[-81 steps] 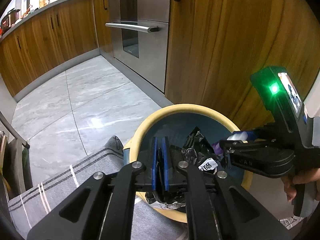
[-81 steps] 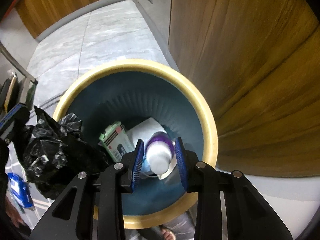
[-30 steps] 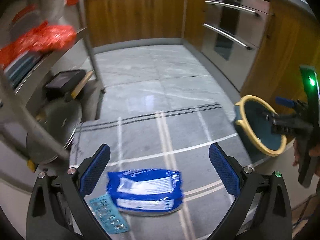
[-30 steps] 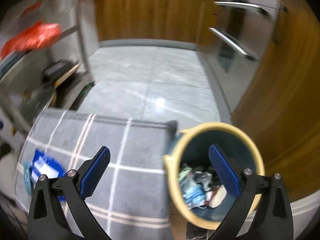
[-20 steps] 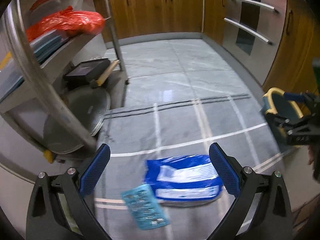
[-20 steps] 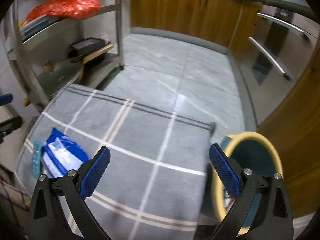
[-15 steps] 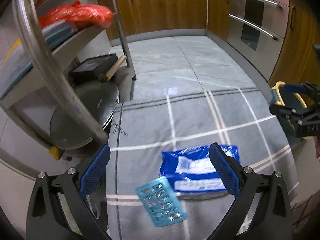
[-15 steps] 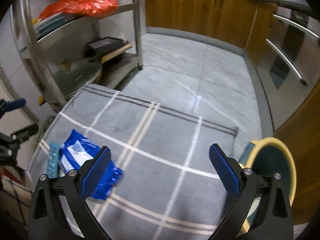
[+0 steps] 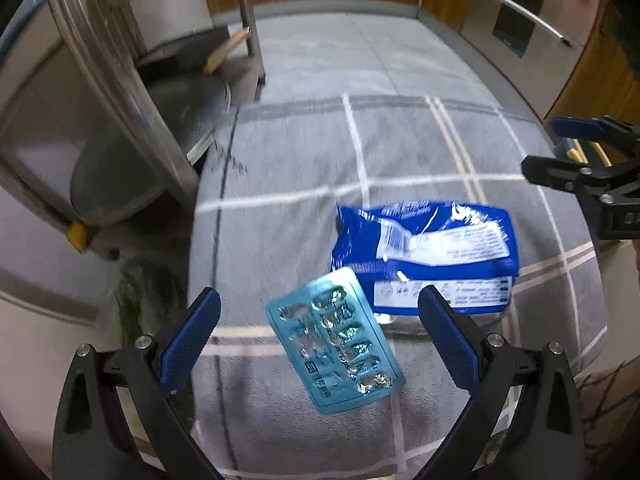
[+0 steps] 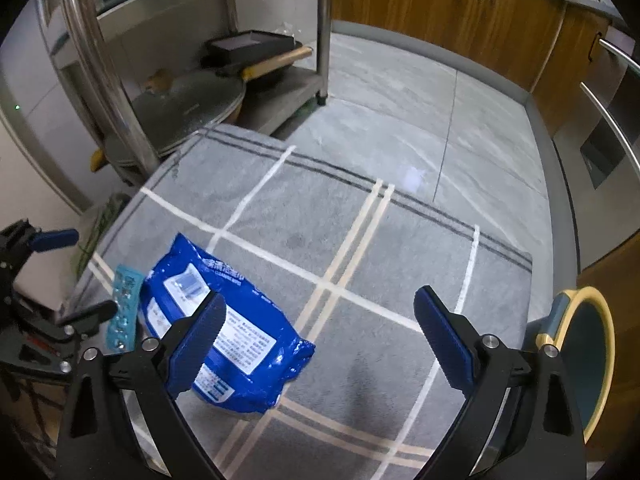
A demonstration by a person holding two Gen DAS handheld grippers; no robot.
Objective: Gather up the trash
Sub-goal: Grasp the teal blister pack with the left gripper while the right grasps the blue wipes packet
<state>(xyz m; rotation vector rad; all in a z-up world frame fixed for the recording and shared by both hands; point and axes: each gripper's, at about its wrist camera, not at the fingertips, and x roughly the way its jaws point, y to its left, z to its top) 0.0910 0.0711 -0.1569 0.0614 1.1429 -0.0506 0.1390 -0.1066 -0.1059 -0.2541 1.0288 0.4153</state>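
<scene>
Our left hand-held gripper (image 9: 318, 330) hangs over the grey checked rug (image 9: 400, 160) with its blue-padded fingers (image 9: 188, 340) spread wide apart and nothing between them. Directly beneath it, framed by the two fingers, lies a teal blister pack (image 9: 334, 338), its foil pockets crumpled, lying at a slant on the rug. One corner of it rests on the edge of a blue plastic packet (image 9: 424, 256) with white label panels, which lies flat on the rug just beyond. Our right hand-held gripper (image 10: 320, 338) is likewise wide open and empty, held above the same rug; in its view the blue packet sits low on the left, partly behind the left finger, with the blister pack on its far side, next to the other gripper's fingertip. In the left wrist view, the right gripper shows at the right edge, over the rug's border. Further out, the bin (image 10: 588, 364), dark teal inside with a yellow rim, stands off the rug's right corner, well apart from both pieces of trash. Beyond the rug we see grey marbled floor tiles (image 10: 400, 112), a steel shelf rack (image 10: 120, 92) on the left holding a large round lid and a dark tray on its lowest shelf, and wooden cabinets (image 10: 440, 8) with a steel oven front along the far side.
</scene>
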